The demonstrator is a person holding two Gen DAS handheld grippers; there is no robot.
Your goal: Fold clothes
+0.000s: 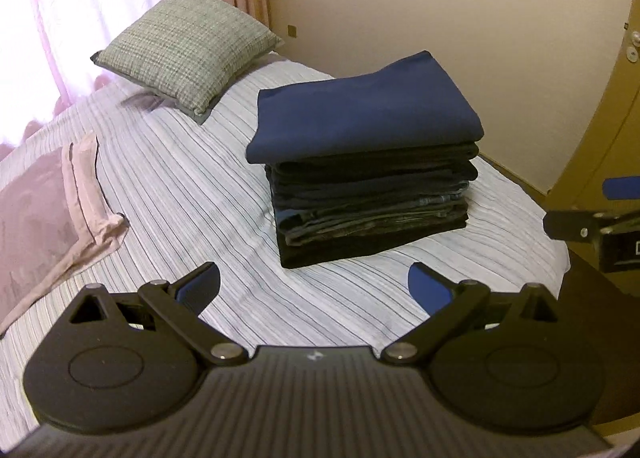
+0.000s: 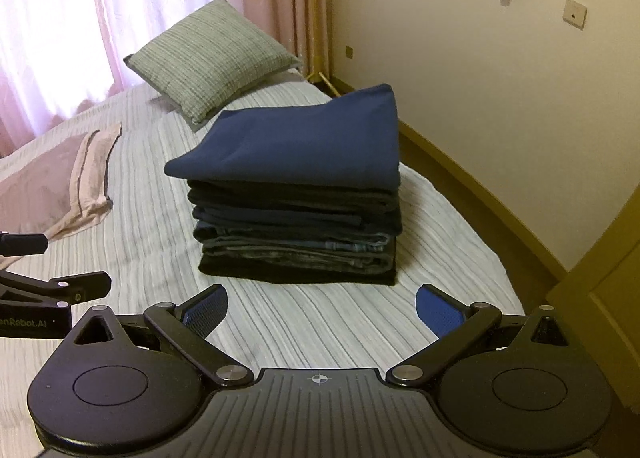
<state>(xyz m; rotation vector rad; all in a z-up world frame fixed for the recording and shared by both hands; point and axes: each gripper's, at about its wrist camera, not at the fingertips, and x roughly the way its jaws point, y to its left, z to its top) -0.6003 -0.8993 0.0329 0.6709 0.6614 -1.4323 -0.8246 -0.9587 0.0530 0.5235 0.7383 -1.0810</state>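
A stack of several folded dark garments (image 1: pixel 372 202) (image 2: pixel 296 230) stands on the striped bed, topped by a folded navy blue piece (image 1: pixel 360 118) (image 2: pixel 300 146). My left gripper (image 1: pixel 314 288) hovers open just in front of the stack, its blue pads spread wide with nothing between them. In the same way, my right gripper (image 2: pixel 322 310) is open and empty a little short of the stack. At the right edge of the left wrist view the right gripper (image 1: pixel 592 218) shows; the left gripper (image 2: pixel 48 278) shows at the left edge of the right wrist view.
The bed (image 1: pixel 180 186) (image 2: pixel 152 218) has a striped white cover. A grey checked cushion (image 1: pixel 188 46) (image 2: pixel 212 58) lies at its far end, and a pink pillow (image 1: pixel 48 214) (image 2: pixel 52 186) lies at the left. Pink curtains hang behind, and a wall and wooden door (image 1: pixel 600 130) stand at the right.
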